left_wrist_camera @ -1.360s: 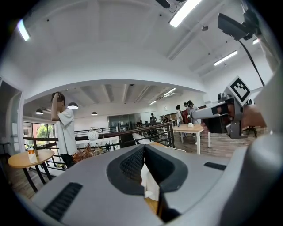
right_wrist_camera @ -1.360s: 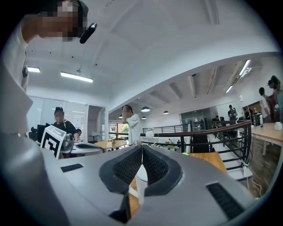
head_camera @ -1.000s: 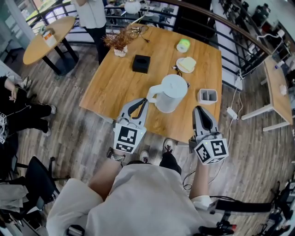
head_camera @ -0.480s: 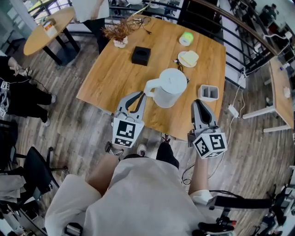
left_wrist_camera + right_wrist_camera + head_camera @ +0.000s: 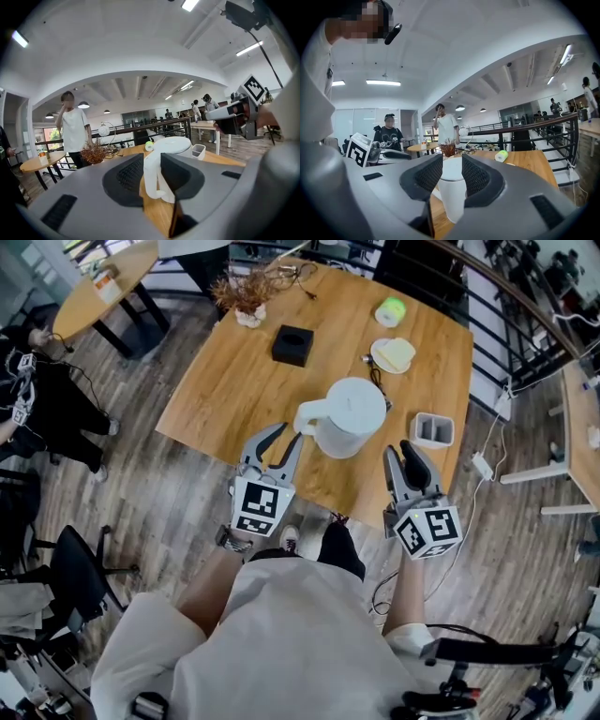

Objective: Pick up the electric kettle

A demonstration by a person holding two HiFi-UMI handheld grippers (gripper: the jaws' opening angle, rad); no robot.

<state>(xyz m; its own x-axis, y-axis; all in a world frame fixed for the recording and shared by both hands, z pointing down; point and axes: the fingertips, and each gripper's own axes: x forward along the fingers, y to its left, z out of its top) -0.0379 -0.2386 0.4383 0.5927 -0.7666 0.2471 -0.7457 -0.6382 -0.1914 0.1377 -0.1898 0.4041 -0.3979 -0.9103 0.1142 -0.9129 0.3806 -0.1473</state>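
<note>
Open-plan hall, wooden table (image 5: 234,399). White electric kettle (image 5: 352,418) stands near the table's 6 o'clock edge, handle (image 5: 305,418) at its 9 o'clock. Judged rigid, smooth, heavy if filled, so grip the handle. Left gripper (image 5: 284,439) at the kettle's 8 o'clock and right gripper (image 5: 403,454) at its 4 o'clock: jaws just parted, touching nothing.

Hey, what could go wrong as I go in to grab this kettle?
The left tongs and right tongs have just been opening, nothing between them yet. The left aims at the thin handle of the kettle; an off-centre grip might let it swing. The kettle stands near the table's front edge; a bump from the right tongs might shove it.
</note>
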